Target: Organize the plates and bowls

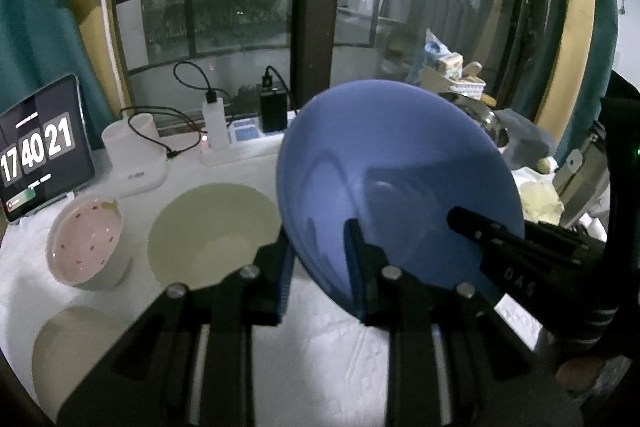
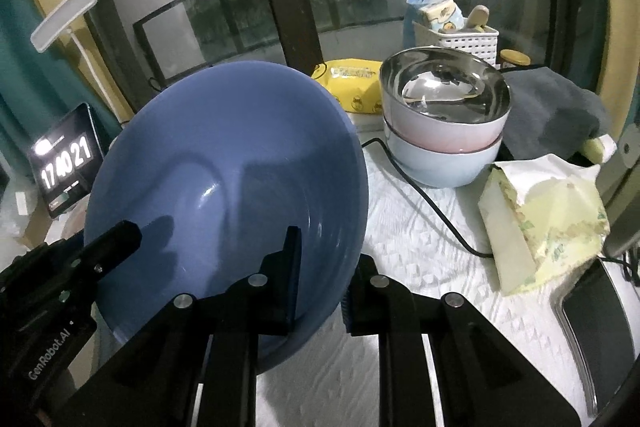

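Note:
A large blue bowl (image 1: pixel 380 155) hangs tilted above the white tablecloth, held from both sides. My left gripper (image 1: pixel 320 267) is shut on its near rim, one pad inside and one outside. A finger of the right gripper (image 1: pixel 472 223) reaches into the bowl from the right. In the right wrist view the same blue bowl (image 2: pixel 224 147) fills the left half. My right gripper (image 2: pixel 326 279) is shut on its lower right rim there. On the table below stand a pale green bowl (image 1: pixel 212 231), a pink-lined white bowl (image 1: pixel 86 243) and a cream dish (image 1: pixel 76 347).
A stack of three bowls (image 2: pixel 444 115), steel on top, stands at the back right. Near it lie a yellow wipes pack (image 2: pixel 352 83), a grey cloth (image 2: pixel 556 107), a tissue pack (image 2: pixel 548 215) and a black cable (image 2: pixel 432 203). A clock tablet (image 1: pixel 40 147), a white container (image 1: pixel 136 155) and chargers line the window.

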The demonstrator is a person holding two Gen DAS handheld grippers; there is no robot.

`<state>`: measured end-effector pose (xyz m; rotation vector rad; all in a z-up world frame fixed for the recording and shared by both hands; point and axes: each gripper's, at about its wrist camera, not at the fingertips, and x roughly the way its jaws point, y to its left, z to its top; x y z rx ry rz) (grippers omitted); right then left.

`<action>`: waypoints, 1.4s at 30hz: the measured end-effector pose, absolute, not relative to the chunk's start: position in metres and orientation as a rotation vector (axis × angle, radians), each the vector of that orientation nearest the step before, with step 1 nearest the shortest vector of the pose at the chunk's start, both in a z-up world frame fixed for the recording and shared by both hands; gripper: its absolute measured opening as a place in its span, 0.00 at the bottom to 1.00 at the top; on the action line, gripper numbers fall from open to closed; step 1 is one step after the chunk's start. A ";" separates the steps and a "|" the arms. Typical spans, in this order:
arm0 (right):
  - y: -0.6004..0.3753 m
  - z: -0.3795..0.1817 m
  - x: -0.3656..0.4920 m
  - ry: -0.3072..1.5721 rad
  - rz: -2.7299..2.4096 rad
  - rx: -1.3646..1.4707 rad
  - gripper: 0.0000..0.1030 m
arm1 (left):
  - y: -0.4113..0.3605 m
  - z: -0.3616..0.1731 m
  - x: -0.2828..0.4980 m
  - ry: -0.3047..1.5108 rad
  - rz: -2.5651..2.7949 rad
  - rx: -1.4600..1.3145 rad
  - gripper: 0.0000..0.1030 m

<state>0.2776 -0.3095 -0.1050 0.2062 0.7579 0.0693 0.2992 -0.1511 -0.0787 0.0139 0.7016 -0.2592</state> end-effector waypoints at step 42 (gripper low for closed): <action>-0.252 -0.129 0.199 0.878 0.075 0.226 0.19 | -0.095 -0.117 0.213 0.798 -0.250 -0.011 0.24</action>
